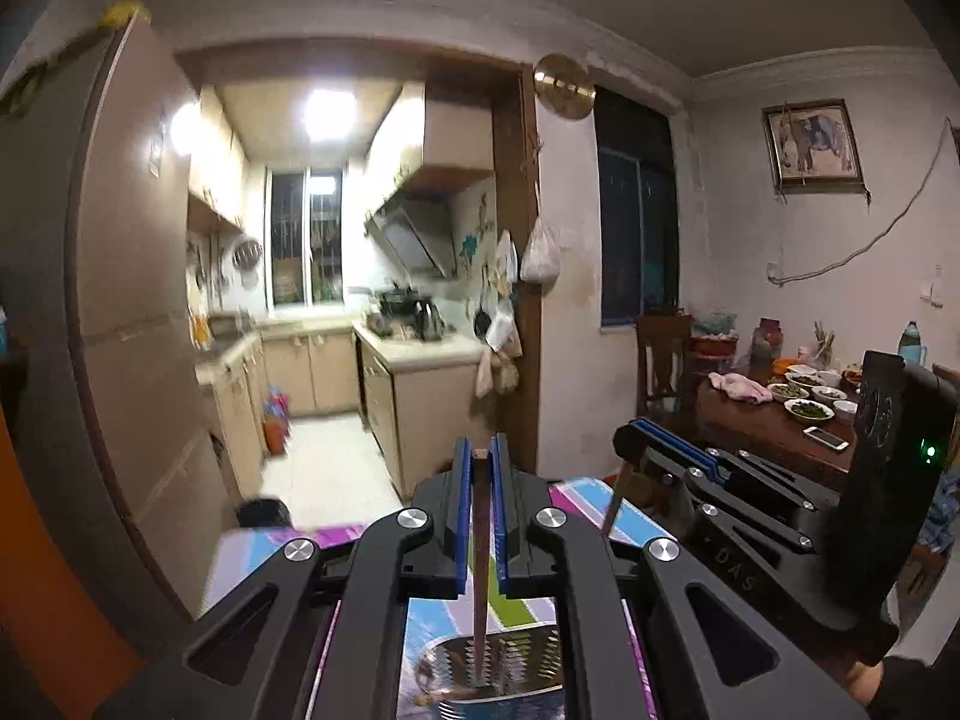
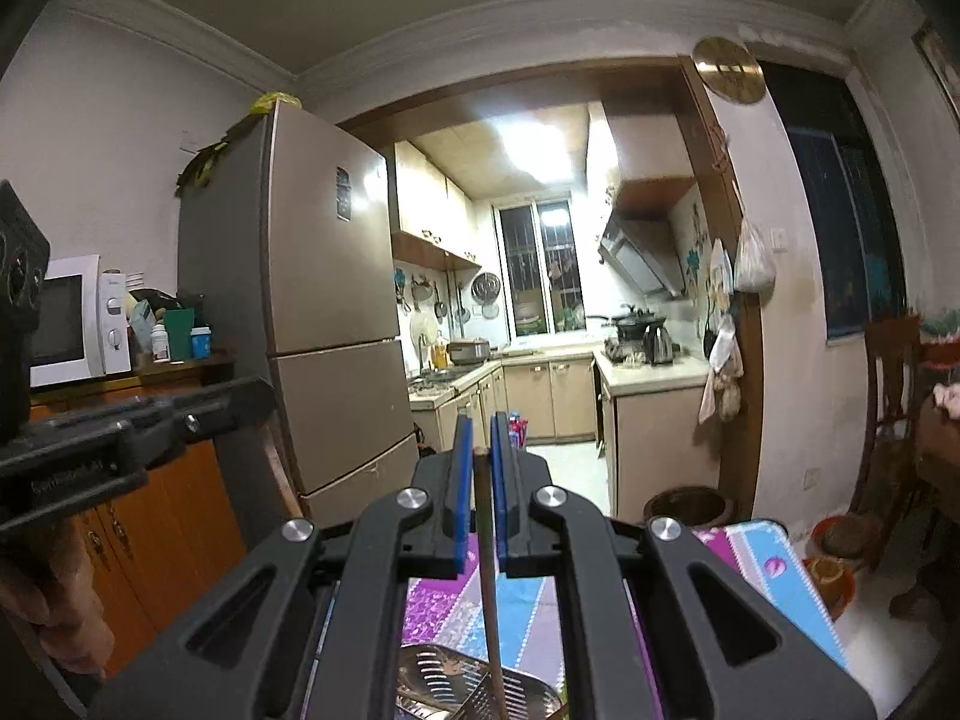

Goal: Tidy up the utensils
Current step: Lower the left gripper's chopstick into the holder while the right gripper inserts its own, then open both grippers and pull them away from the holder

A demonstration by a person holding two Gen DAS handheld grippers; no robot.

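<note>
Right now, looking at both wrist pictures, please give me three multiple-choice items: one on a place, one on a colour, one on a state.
1. Where is the perforated metal holder?
A) below the grippers, on the patterned cloth
B) on the fridge
C) on the dining table

2. What colour are the gripper pads?
A) red
B) blue
C) white

3. The left gripper is:
A) wide open
B) shut on a chopstick
C) shut on nothing

Answers: 1 A, the holder sits under the fingers; 2 B, blue strips line each finger; 3 B, the stick is pinched between the pads.

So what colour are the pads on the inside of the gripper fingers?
Blue, on black fingers. The pads show best in the left wrist view, clamped on a brown wooden chopstick.
</note>
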